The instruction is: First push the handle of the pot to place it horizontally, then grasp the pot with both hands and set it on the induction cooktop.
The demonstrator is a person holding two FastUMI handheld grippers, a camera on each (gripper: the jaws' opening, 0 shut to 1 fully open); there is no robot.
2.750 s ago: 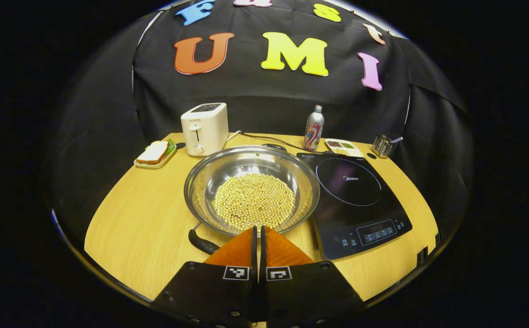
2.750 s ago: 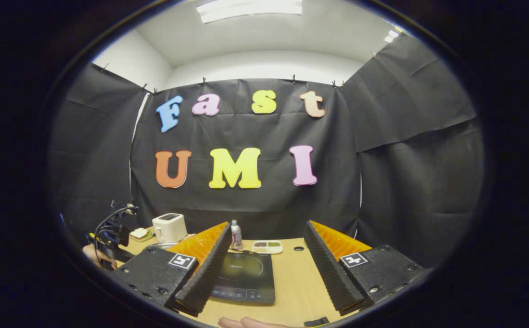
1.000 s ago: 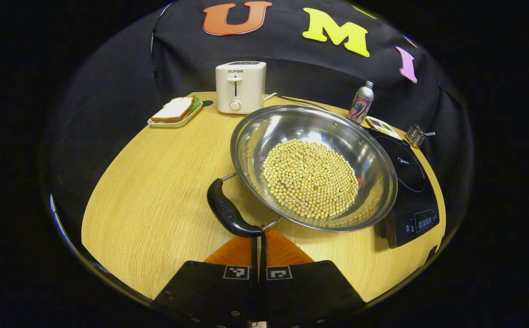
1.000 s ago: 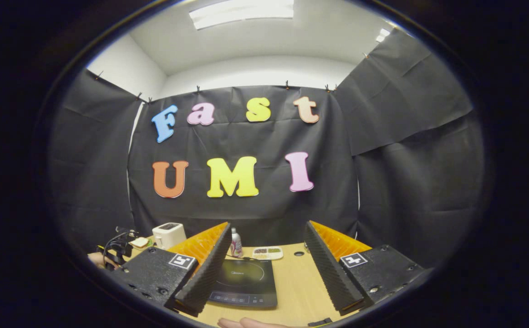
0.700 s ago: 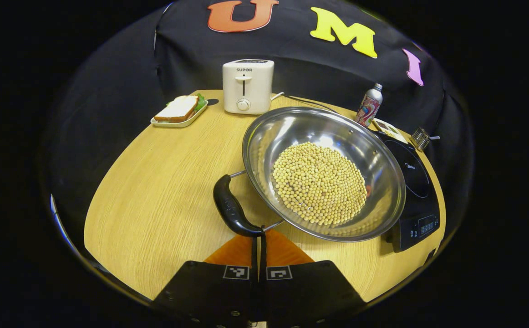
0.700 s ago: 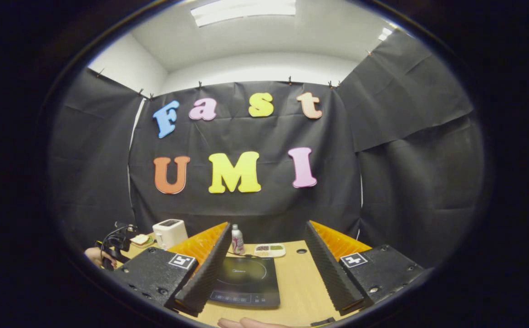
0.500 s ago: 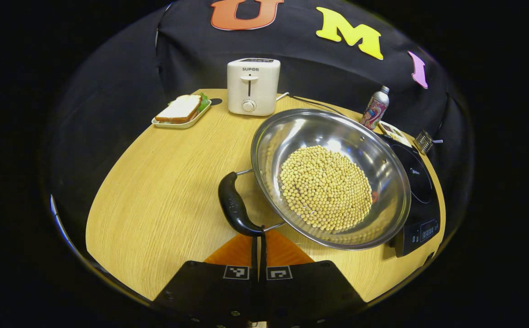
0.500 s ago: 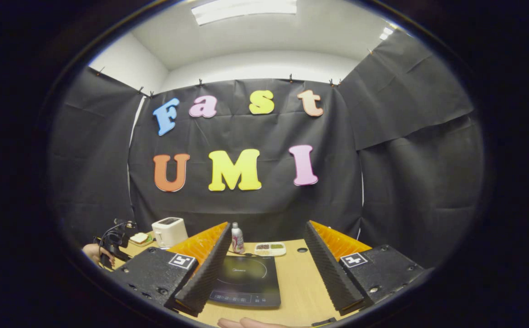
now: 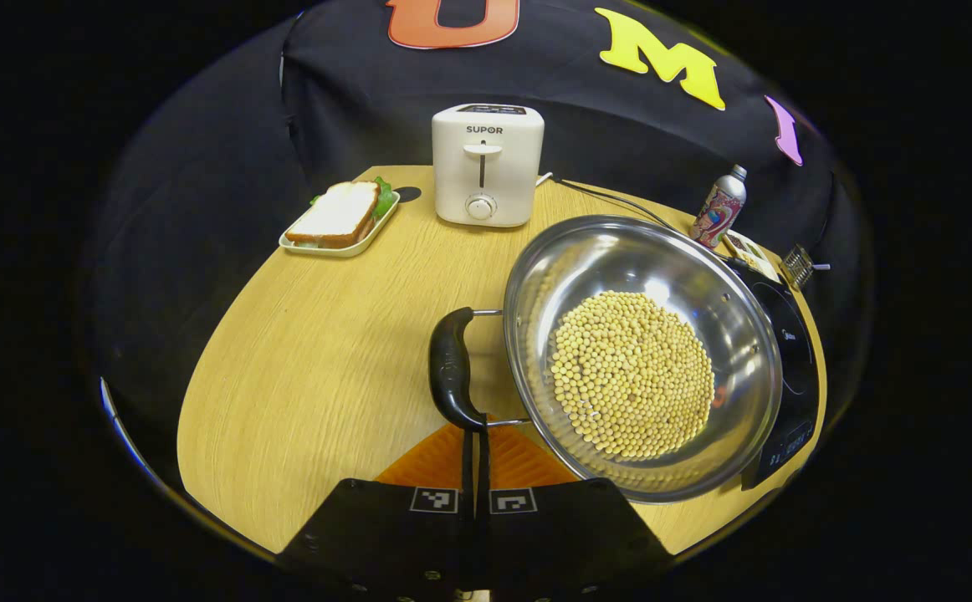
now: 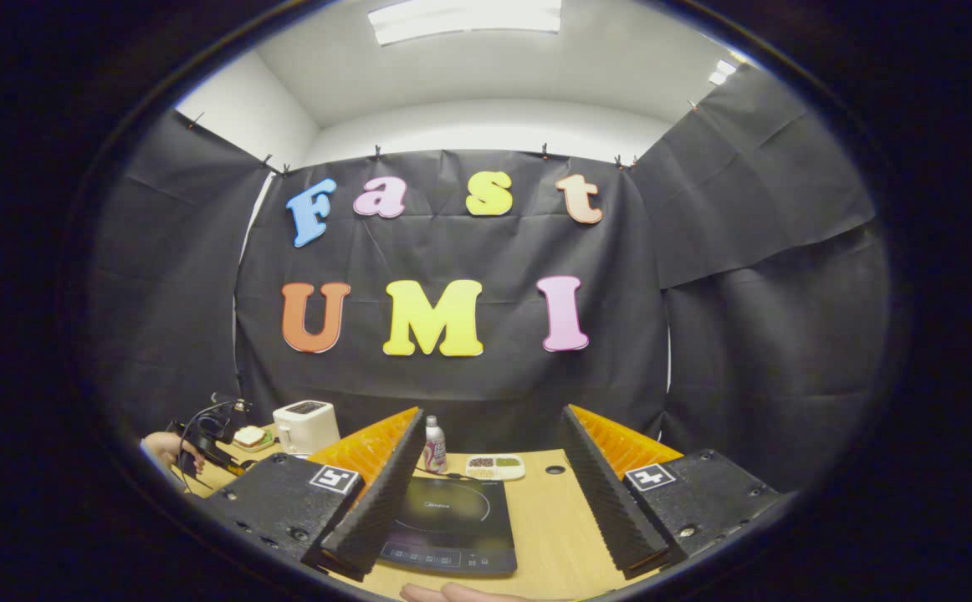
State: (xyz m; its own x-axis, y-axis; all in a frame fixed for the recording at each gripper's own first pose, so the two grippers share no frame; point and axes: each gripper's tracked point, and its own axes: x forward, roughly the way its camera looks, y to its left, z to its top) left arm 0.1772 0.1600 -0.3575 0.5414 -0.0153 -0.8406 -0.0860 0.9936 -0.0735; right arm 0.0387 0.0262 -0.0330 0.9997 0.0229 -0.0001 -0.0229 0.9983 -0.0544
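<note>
- Pot [image 9: 645,355] has swung round since 2.8 s ago: its black handle [image 9: 451,368] went from the near bench edge, tucked under the rim, to sticking out on the pot's left side.
- L gripper [image 9: 476,435]: fingers pressed together, tips touching the handle's near end, nothing pinched between.
- Pot sits on bench [image 9: 319,368], full of pale beans, right rim overlapping the induction cooktop [image 9: 787,368].
- R gripper [image 10: 490,485]: fingers spread wide, hovering above cooktop [image 10: 452,522], gripping nothing.
- Toaster [image 9: 487,165] at far edge; sandwich tray [image 9: 340,219] far-left; bottle [image 9: 718,206] far-right.
</note>
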